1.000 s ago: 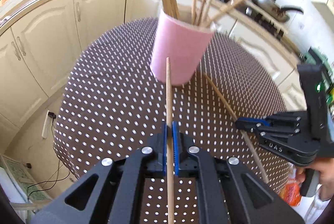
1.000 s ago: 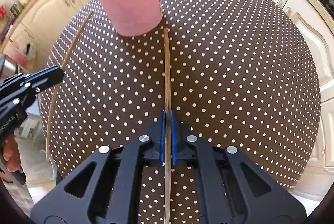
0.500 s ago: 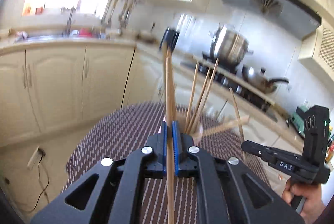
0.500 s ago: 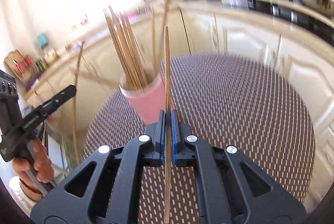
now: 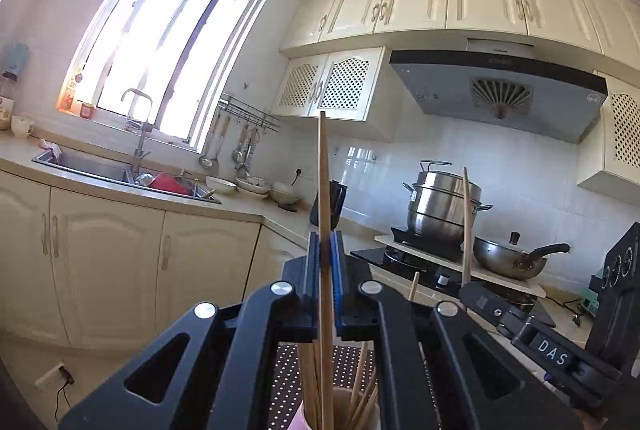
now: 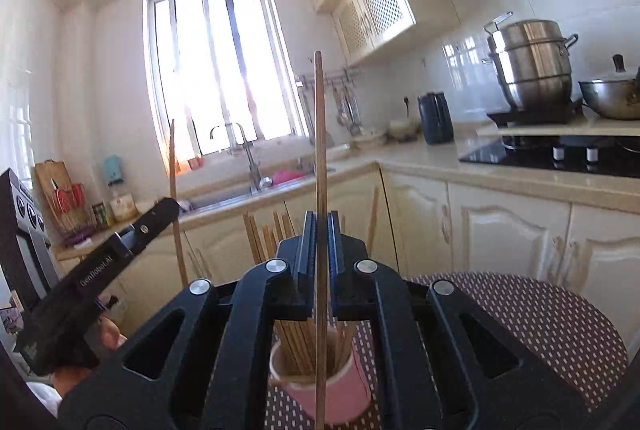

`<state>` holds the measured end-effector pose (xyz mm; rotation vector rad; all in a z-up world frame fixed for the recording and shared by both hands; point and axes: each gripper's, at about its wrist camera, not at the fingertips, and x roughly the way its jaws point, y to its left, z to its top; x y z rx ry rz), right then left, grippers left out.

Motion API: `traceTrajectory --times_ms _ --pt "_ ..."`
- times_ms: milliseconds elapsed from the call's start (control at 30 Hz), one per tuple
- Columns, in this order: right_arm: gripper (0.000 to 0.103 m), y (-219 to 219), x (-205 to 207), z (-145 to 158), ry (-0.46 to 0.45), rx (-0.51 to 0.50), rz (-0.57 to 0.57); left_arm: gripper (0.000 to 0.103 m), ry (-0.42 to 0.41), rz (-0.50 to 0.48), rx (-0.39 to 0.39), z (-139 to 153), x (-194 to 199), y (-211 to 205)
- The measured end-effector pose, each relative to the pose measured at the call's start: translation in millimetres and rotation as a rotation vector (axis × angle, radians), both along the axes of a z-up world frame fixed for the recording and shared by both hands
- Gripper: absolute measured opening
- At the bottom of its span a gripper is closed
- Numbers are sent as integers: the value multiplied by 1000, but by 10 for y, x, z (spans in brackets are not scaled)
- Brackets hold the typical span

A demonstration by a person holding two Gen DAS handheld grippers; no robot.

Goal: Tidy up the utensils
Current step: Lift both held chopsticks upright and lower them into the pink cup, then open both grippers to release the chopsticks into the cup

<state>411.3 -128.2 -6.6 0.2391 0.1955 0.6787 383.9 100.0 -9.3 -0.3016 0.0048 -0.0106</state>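
My left gripper (image 5: 325, 246) is shut on a wooden chopstick (image 5: 323, 169) held upright, its lower end over the pink cup (image 5: 301, 422), whose rim shows at the bottom edge. My right gripper (image 6: 320, 230) is shut on another wooden chopstick (image 6: 319, 133), also upright, its lower end in front of the pink cup (image 6: 340, 396), which holds several chopsticks (image 6: 260, 238). The right gripper also shows in the left wrist view (image 5: 472, 286) with its chopstick (image 5: 466, 222). The left gripper also shows in the right wrist view (image 6: 160, 213) with its chopstick (image 6: 174, 189).
The cup stands on a round table with a brown dotted cloth (image 6: 540, 318). Behind are cream cabinets (image 5: 112, 250), a sink (image 5: 100, 165), a stove with a steel pot (image 5: 440, 205) and a wok (image 5: 508, 258).
Both grippers have lifted their chopsticks off the table, turned them upright and brought them above the pink cup. The views have swung from the table up to the kitchen walls.
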Motion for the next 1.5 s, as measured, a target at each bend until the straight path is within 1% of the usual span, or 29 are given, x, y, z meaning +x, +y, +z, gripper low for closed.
traceTrajectory --times_ms 133,233,333,433,633,767,900,1000,1033,1100,1133,1200,1333,1400,1433,1467,1500 --pt "6 88 135 -54 -33 31 -1 6 0 -12 -42 -73 254 -1" --pt "6 130 230 -126 -52 46 11 6 1 -26 -59 -180 379 -5" --pt "6 178 255 -197 -61 51 34 6 24 -43 -70 -327 485 -24" --pt "6 224 253 -267 -87 21 47 6 42 -61 -58 -454 535 -50" --pt "6 212 155 -405 -71 1 75 6 90 -90 -30 -625 509 -104" --pt "6 145 41 -431 -68 -21 84 6 107 -103 -1 -673 404 -121" --pt "6 118 -103 -495 -71 -68 81 6 122 -109 38 -718 290 -154" --pt "6 126 -191 -573 -63 -102 81 6 145 -135 68 -757 232 -177" --pt "6 132 -204 -606 -55 -118 78 6 163 -158 72 -777 234 -173" --pt "6 143 -222 -678 -38 -143 73 6 193 -164 87 -803 235 -177" --pt "6 149 -222 -707 -27 -155 75 8 207 -171 96 -818 231 -178" --pt "6 158 -232 -765 -8 -172 65 25 229 -170 114 -833 210 -183" --pt "7 166 -293 -804 26 -184 51 40 251 -158 147 -833 91 -174" --pt "9 142 -358 -759 34 -186 26 54 248 -126 155 -805 4 -149" --pt "11 117 -408 -734 30 -185 1 56 245 -115 156 -782 -52 -127" --pt "17 78 -452 -694 25 -176 -9 58 246 -110 158 -756 -102 -108" --pt "33 28 -510 -649 21 -164 -19 60 248 -106 162 -730 -151 -95"
